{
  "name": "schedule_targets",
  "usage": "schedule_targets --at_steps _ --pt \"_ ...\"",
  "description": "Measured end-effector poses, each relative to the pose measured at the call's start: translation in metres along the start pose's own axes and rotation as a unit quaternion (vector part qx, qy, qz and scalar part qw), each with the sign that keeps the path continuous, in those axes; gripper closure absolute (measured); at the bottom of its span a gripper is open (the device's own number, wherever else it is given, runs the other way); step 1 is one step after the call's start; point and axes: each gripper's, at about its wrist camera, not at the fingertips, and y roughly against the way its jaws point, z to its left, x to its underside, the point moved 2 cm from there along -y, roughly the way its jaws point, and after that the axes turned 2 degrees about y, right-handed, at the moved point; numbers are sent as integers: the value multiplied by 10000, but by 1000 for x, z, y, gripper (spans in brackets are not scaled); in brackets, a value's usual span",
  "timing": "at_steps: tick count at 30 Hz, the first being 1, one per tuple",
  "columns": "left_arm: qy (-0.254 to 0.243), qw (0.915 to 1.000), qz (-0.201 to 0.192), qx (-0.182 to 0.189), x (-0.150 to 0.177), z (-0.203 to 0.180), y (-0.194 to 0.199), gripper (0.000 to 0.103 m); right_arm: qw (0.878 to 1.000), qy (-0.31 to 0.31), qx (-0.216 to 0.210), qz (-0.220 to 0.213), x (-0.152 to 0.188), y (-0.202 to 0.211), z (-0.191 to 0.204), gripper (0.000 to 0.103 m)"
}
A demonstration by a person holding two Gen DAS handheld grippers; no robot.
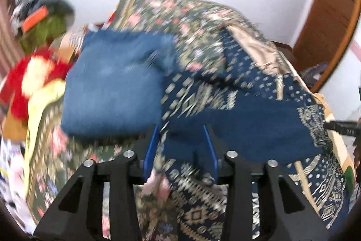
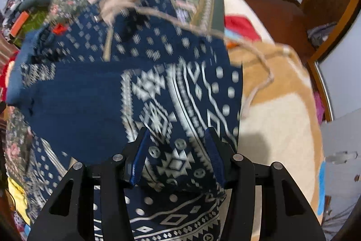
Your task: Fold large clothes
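Bed (image 2: pixel 282 128) with cream-and-tan blanket carries all; dark floral cover (image 1: pixel 180 12) spread over far part. Navy garment with pale geometric print (image 2: pixel 158 87) lies bunched across bed's middle, near edge lifted, drawstring (image 2: pixel 259 55) trailing toward bed's right edge. Folded blue jeans (image 1: pixel 112 83) just left of it on floral cover. Red and yellow clothes (image 1: pixel 29 83) heaped at bed's left edge. Right gripper (image 2: pixel 178 150) partly open, blue pads pinching thick fold of navy garment. Left gripper (image 1: pixel 180 146) partly open; navy cloth between pads, grip unclear through blur.
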Motion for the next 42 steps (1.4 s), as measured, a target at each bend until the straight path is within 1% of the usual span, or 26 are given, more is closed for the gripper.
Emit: schedule_targets --at_steps 2,4,6,8,9,10,12,15,17,19,21,22,25,27,30,33,36,37,38,39,40,41,42 --pt "-188 9997 -92 112 -18 -18 -1 60 9998 22 -76 -192 -13 11 3 56" --pt "-272 9993 -178 201 -32 -34 -3 54 9991 28 -148 -391 -25 23 6 56" --pt "-364 9984 -298 312 -52 -49 -6 52 9978 58 -218 -622 -38 33 8 55" --pt "-479 9976 -345 358 -67 -64 -11 51 9959 110 -199 -874 -54 42 12 45" --pt "-562 9969 -368 421 -76 -72 -15 51 9948 133 -180 -994 -58 45 13 39" --pt "-615 9964 -382 445 -81 -77 -17 48 9932 169 -159 -1144 -65 47 15 35" --pt "-767 9950 -457 449 -98 -91 -27 42 9915 220 -104 -1274 -77 44 19 31" --pt "-817 9942 -489 508 -116 -104 -44 36 9920 222 -67 -1240 -100 28 23 30" --pt "-831 9940 -435 568 -126 -112 -58 35 9930 194 -123 -1158 -111 15 24 30" --pt "-748 9948 -283 628 -135 -117 -77 28 9944 105 -176 -1040 -123 -3 24 30" --pt "-515 9956 40 776 -147 -121 -110 27 9961 -105 -294 -819 -134 -27 21 30" --pt "-447 9958 143 789 -150 -122 -121 27 9967 -199 -313 -720 -137 -37 21 30" --pt "-110 9948 643 783 -159 -123 -170 27 9978 -440 -271 -409 -146 -72 19 30" --pt "98 9934 821 789 -161 -121 -191 27 9980 -518 -238 -275 -150 -94 19 30" --pt "250 9927 1003 624 -162 -120 -219 27 9977 -629 -109 -248 -155 -109 15 30" --pt "303 9924 1035 586 -164 -122 -233 27 9965 -804 -73 -237 -162 -124 9 30" --pt "304 9922 1100 498 -161 -124 -248 27 9949 -932 -7 -375 -168 -132 4 30" --pt "285 9919 1132 491 -161 -125 -252 27 9942 -987 -1 -423 -168 -131 3 32" --pt "225 9912 1202 499 -158 -127 -257 27 9934 -1043 -36 -484 -169 -131 3 36" --pt "138 9921 1178 398 -156 -130 -260 29 9930 -1055 -148 -510 -169 -130 5 51" --pt "54 9931 1119 351 -157 -132 -261 35 9928 -1057 -219 -511 -171 -131 6 68" --pt "-156 9942 1018 315 -155 -138 -259 40 9929 -1051 -238 -498 -171 -129 9 75" --pt "-289 9944 975 301 -154 -143 -256 53 9935 -1011 -193 -483 -171 -127 11 88"
